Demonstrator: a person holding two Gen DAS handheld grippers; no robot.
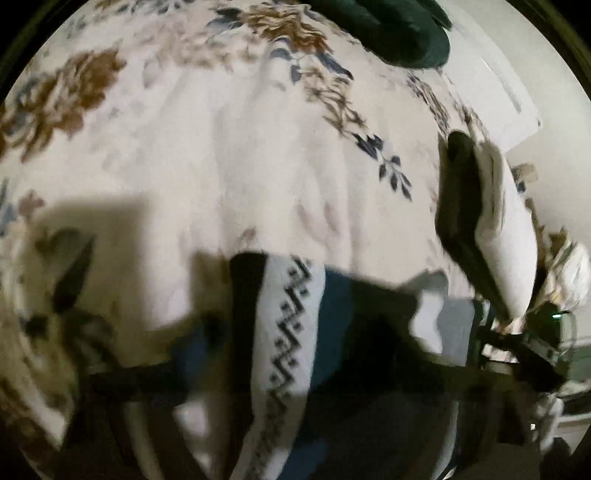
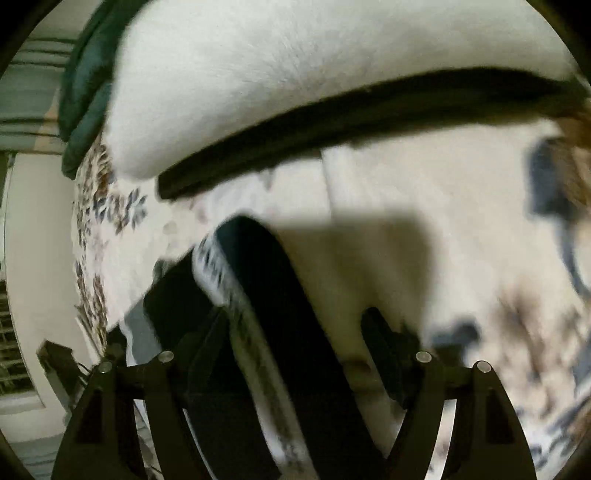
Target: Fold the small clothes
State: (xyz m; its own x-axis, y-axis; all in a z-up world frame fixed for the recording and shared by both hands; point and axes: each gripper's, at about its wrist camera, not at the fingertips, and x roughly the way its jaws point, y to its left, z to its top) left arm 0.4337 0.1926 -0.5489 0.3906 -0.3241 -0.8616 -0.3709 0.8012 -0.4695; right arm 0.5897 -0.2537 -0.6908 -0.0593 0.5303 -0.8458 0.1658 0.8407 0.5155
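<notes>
A folded garment with black, blue and white zigzag-patterned bands lies on the floral bedsheet. In the left wrist view it runs down the lower middle. My left gripper hangs over it, its blurred dark fingers apart on either side, and I see no pad pressing on the cloth. In the right wrist view the same garment passes between the fingers of my right gripper. Those jaws stand open, with bare sheet showing beside the right finger.
A white fluffy cloth with a black edge lies just beyond the garment, and it also shows as the white cloth at the right of the left wrist view. A dark green cloth sits at the far edge of the bed. The bed's edge and a pale wall are at the left.
</notes>
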